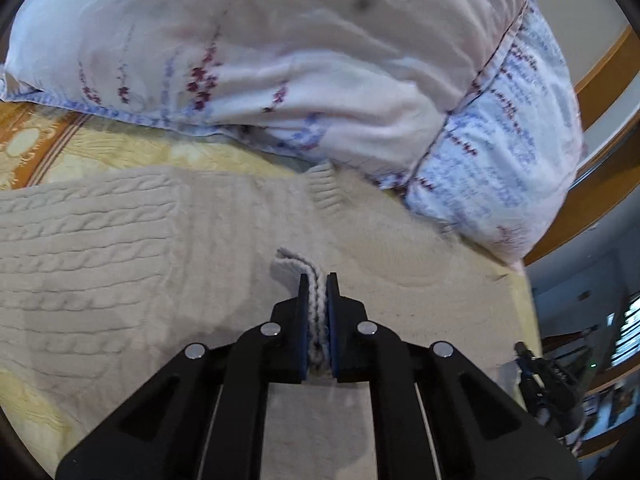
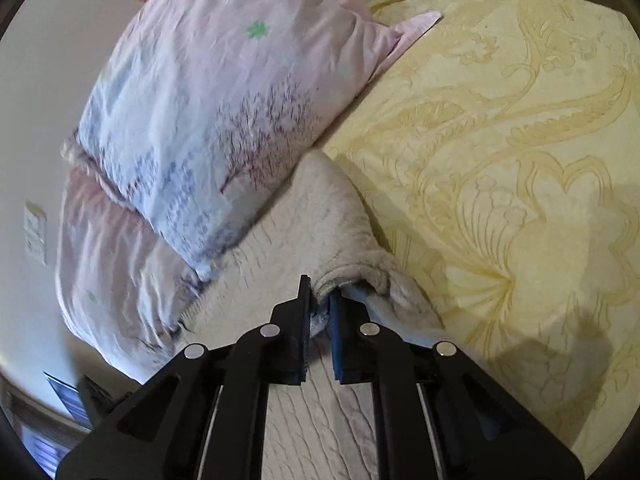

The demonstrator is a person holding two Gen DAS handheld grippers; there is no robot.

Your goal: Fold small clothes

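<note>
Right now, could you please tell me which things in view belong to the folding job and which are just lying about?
Part of the job:
- cream knitted sweater, spread on the bed
- left gripper, shut on a fold of the sweater
- right gripper, shut on another bunched part of it

Just lying about:
- flowered pillow
- yellow bedspread
- wooden bed frame

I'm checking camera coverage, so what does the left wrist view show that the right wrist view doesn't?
Only the left wrist view shows the sweater's cable-knit panel and the left hand-held gripper pinching a ribbed edge. Only the right wrist view shows the right hand-held gripper clamped on a bunched fold, with a wall switch behind. Both show the sweater, pillows and yellow bedspread.
</note>
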